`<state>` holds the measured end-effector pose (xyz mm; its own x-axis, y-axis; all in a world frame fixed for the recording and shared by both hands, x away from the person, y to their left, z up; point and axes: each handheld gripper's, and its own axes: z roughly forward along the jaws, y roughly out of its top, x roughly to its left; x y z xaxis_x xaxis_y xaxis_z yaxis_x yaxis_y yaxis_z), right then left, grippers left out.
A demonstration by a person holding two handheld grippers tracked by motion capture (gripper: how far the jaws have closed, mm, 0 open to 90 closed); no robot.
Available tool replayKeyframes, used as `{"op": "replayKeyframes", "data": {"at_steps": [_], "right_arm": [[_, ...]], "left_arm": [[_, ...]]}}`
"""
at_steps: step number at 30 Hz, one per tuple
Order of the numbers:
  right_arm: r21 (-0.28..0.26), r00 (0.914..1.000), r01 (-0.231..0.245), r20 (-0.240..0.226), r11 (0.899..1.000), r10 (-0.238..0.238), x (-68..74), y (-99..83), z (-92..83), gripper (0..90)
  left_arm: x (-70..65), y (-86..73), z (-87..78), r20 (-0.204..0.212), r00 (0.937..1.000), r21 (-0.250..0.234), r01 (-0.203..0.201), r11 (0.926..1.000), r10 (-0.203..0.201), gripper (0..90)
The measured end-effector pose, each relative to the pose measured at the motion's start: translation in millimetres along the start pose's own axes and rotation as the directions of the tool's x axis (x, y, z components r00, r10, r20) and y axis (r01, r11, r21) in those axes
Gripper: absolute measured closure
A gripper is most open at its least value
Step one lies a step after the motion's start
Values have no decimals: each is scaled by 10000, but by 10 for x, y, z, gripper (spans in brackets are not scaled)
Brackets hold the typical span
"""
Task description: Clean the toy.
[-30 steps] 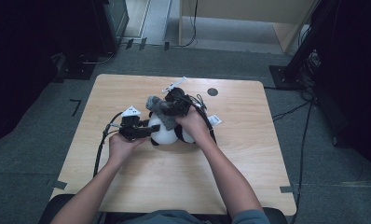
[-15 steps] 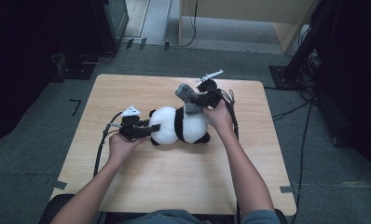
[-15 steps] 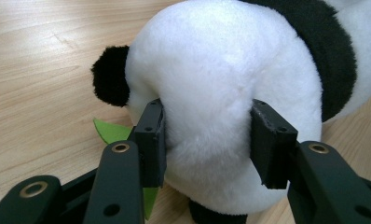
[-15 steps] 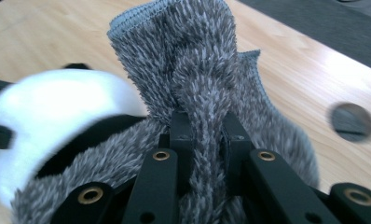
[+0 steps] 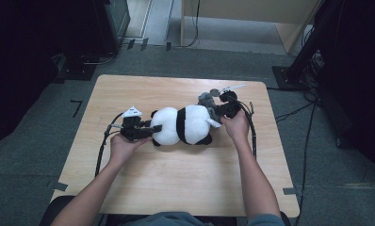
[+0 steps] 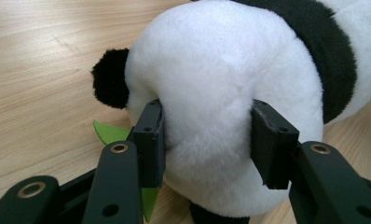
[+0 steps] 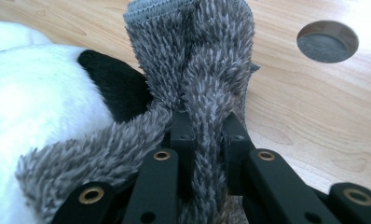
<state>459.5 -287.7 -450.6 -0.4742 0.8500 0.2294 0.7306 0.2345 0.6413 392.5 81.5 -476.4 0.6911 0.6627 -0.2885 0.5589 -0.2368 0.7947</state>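
A black-and-white panda plush (image 5: 183, 125) lies on its side across the wooden table (image 5: 176, 188). My left gripper (image 5: 156, 128) is shut on its round white head (image 6: 221, 84), the pads sunk into the fur on both sides beside a black ear. Those jaws have just eased open a little, with the head still pressed between them. At the panda's other end, my right gripper (image 5: 218, 112) is shut on a fold of grey fuzzy cloth (image 7: 197, 56), which rises from between the jaws and drapes onto the plush.
A round cable hole (image 7: 327, 41) is in the tabletop just beyond the grey cloth, near the far right edge. A green felt leaf (image 6: 108, 131) pokes out under the panda's head. Cables trail from both grippers across the table.
My right gripper has moved to the right and slightly down with the grey cloth. The panda, bunched between the hands before, now lies stretched out lengthwise. The left hand has stayed put.
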Motion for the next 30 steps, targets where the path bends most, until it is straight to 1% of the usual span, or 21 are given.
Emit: {"op": "replayKeyframes", "data": {"at_steps": [2, 4, 6, 8, 9, 11, 12, 15, 17, 21, 25, 28, 30], "right_arm": [[-50, 9998, -171, -52, 9998, 171, -19, 7, -4, 801], [-380, 9989, -462, -94, 9982, 459, -10, 38, -64, 802], [-838, 9990, -420, 115, 9956, 431, 32, 86, -164, 804], [-1335, 9993, -321, 123, 9905, 340, 90, 140, -285, 806], [-1563, 9996, -215, 119, 9875, 237, 129, 166, -342, 806], [-1593, 9999, 23, 108, 9872, -6, 222, 239, -441, 805], [-1711, 9997, 204, 136, 9851, -183, 281, 272, -487, 805], [-1998, 9972, 733, -14, 9771, -751, 486, 375, -615, 804], [-1939, 9942, 1024, -129, 9757, -1069, 644, 440, -654, 804], [-1771, 9837, 1685, -333, 9697, -1770, 949, 532, -634, 804], [-1780, 9710, 2128, -712, 9608, -2282, 1224, 594, -575, 803], [-1546, 9630, 2361, -951, 9594, -2523, 1398, 609, -458, 803], [-1301, 9578, 2564, -989, 9578, -2698, 1509, 605, -353, 802]], "left_arm": [[9, -1, -2, 20, 10000, 9, 35, 10000, -35, 504], [18, -3, -6, 45, 10000, 47, -26, 10000, 25, 499], [18, -4, -8, 48, 9999, 58, -94, 9999, 94, 501], [17, -3, -9, 60, 10000, 46, -77, 10000, 77, 502], [21, -4, -11, 99, 9999, 28, -46, 10000, 46, 502], [28, -6, -12, 169, 9999, -11, 30, 10000, -30, 502], [29, -7, -12, 180, 9998, -26, 44, 10000, -44, 502], [24, -6, -12, 156, 9999, -37, 35, 10000, -35, 503], [21, -5, -13, 152, 9999, -36, 43, 10000, -42, 504], [13, -4, -18, 136, 9999, -33, 44, 10000, -44, 508], [9, -3, -18, 111, 9999, -49, 50, 10000, -49, 510], [4, -4, -19, 90, 9999, -73, 58, 10000, -57, 510], [4, -12, -19, 88, 9999, -123, 53, 9999, -51, 511]]}}
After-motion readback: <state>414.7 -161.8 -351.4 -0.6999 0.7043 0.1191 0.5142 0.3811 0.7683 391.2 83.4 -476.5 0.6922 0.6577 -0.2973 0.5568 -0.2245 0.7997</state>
